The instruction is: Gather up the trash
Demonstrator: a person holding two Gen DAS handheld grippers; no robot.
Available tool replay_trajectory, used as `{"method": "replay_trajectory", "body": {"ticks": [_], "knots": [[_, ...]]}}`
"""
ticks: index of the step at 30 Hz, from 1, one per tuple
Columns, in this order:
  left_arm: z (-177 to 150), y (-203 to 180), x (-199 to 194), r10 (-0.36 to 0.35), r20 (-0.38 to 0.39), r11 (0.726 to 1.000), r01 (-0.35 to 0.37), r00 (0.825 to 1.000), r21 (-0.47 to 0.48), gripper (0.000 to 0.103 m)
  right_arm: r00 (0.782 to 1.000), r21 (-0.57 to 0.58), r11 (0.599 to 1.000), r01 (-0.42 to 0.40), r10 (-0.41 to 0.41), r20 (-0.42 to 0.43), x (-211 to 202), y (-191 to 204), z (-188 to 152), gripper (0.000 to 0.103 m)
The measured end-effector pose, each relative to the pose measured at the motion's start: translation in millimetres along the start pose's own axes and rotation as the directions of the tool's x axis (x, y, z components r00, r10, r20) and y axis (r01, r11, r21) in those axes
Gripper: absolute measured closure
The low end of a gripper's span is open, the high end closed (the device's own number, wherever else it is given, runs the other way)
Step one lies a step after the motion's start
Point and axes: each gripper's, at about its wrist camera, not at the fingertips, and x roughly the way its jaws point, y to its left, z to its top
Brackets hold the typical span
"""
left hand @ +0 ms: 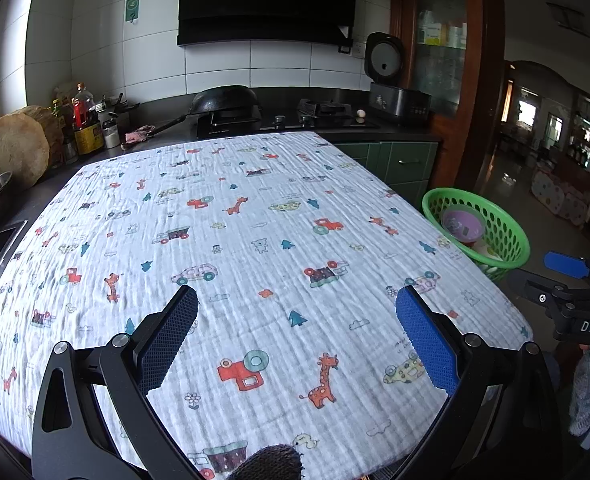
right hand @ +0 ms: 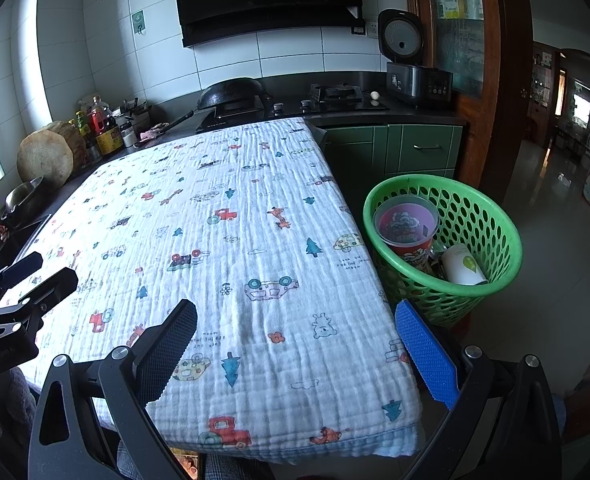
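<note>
— Grippers, left [left hand: 297,336] and right [right hand: 295,350]: both spread, empty, over the clothed surface [right hand: 231,240].
— Trash, cups [right hand: 407,228], lies in the green basket [right hand: 495,216], right. We'd scan surface edges before finishing.

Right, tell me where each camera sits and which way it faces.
Left wrist: sits on the left tool, faces over the cloth-covered table to the stove; its open fingers show, the right tool at right.
Right wrist: sits on the right tool, faces the same way over the table's right edge; its open fingers show, the left tool at left.
Shared: table, stove, green basket holding cups.
</note>
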Motion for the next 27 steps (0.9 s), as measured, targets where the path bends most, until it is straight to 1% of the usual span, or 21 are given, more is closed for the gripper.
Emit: {"method": "replay_trajectory", "body": {"ticks": [10, 15, 27], "knots": [[0.7, 0.9, -0.1, -0.001, 0.004, 1.000, 0.001, 1.000, -0.001, 0.005, 1.000, -0.002, 1.000, 0.002, -0.002, -0.001, 1.6, -0.6, -2.0, 0.007], [1.1, -0.4, -1.6, -0.002, 0.022, 1.000, 0.002, 1.000, 0.009, 0.005, 1.000, -0.005, 1.000, 0.000, 0.000, -0.004, 1.5, -0.6, -2.3, 0.007], [0.7, -2.8, 0.8, -0.006, 0.010, 1.000, 0.006, 1.000, 0.008, 0.005, 1.000, -0.005, 1.000, 0.001, -0.001, -0.003, 1.1, -0.6, -2.5, 0.007]]}}
